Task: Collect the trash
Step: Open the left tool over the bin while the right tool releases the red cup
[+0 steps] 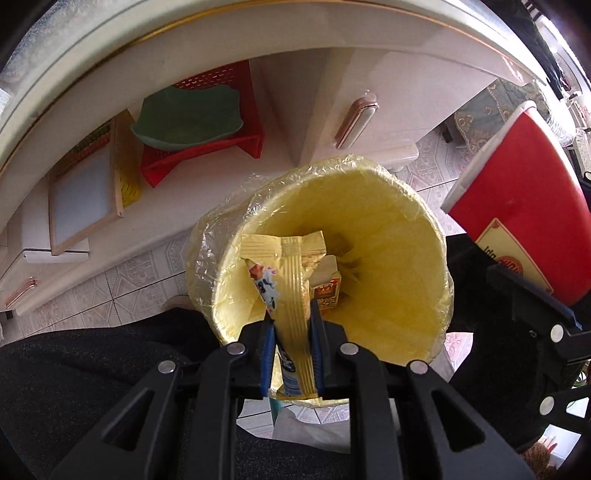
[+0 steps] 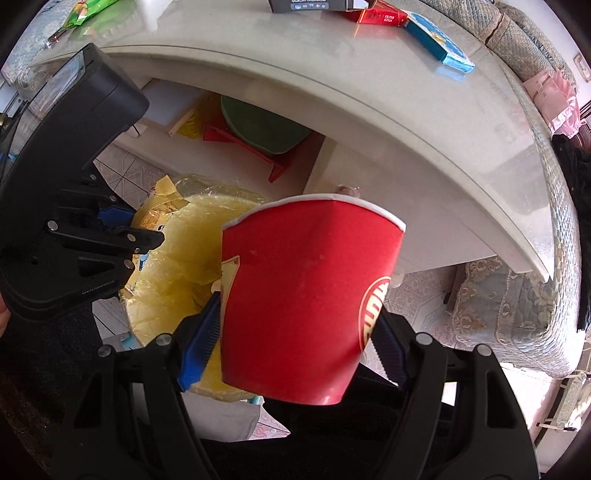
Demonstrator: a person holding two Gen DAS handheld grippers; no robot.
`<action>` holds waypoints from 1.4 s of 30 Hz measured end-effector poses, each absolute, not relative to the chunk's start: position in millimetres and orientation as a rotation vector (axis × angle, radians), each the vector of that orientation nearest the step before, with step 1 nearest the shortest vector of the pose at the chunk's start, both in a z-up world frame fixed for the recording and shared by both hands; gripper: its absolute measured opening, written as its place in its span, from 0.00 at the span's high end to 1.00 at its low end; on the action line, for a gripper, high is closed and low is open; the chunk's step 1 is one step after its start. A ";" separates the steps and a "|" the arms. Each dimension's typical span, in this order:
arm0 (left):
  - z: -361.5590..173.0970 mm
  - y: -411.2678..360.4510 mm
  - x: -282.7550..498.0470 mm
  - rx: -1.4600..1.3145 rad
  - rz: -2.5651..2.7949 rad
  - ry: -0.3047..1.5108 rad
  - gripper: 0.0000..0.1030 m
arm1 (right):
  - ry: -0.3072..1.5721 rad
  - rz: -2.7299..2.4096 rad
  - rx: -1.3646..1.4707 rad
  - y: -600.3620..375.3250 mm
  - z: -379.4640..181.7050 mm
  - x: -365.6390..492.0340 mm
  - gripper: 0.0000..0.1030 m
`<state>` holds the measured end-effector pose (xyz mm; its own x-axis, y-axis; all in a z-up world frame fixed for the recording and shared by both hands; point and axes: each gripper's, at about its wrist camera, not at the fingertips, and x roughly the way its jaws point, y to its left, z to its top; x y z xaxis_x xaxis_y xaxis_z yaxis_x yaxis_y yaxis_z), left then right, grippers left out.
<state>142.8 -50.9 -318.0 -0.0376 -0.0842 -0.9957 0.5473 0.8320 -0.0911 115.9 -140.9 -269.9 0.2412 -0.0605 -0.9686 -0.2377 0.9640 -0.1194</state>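
A yellow-lined trash bin (image 1: 388,236) stands on the tiled floor below the table; it also shows in the right wrist view (image 2: 173,266). My left gripper (image 1: 291,317) is shut on a yellow snack wrapper (image 1: 291,280) and holds it over the bin's mouth. A small orange box (image 1: 327,291) lies inside the bin. My right gripper (image 2: 299,317) is shut on a squashed red paper cup (image 2: 303,295), held beside the bin's right rim. The cup also shows in the left wrist view (image 1: 524,206). The left gripper's body (image 2: 74,229) shows in the right wrist view.
A white table (image 2: 424,122) overhangs the bin, bearing a red cigarette pack (image 2: 380,16), a blue box (image 2: 439,40) and a green wrapper (image 2: 88,11). Under it are a red basket (image 1: 221,147) holding a green dish (image 1: 188,114), and a drawer handle (image 1: 356,120).
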 end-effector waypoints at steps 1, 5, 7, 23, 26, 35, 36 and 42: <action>-323.1 -51.4 142.3 0.380 -0.532 1.547 0.84 | 1.335 0.124 -0.254 -142.2 -274.6 117.0 0.29; -342.9 -53.3 140.5 0.374 -0.535 1.589 0.84 | 1.358 0.121 -0.259 -144.0 -291.9 119.5 0.29; -351.0 -54.6 138.6 0.381 -0.536 1.596 0.84 | 1.371 0.129 -0.254 -145.6 -300.2 121.4 0.29; -406.2 -60.0 144.4 0.334 -0.537 1.726 0.84 | 1.473 0.160 -0.200 -146.0 -358.7 130.8 0.29; -412.0 -61.7 140.5 0.329 -0.549 1.747 0.84 | 1.482 0.162 -0.192 -145.1 -363.9 131.0 0.29; -427.0 -67.6 140.6 0.335 -0.532 1.782 0.84 | 1.500 0.168 -0.176 -143.8 -374.3 127.9 0.29; -428.4 -68.0 140.9 0.334 -0.534 1.787 0.84 | 1.500 0.171 -0.175 -143.2 -374.4 127.6 0.28; -434.7 -64.0 150.6 0.294 -0.535 1.819 0.83 | 1.500 0.180 -0.186 -137.9 -374.3 127.7 0.28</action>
<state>150.6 -64.0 -434.7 -0.3089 -0.0669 -0.9487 0.4571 0.8643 -0.2098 127.7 -137.9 -374.3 0.0633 0.0037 -0.9980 -0.2328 0.9725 -0.0111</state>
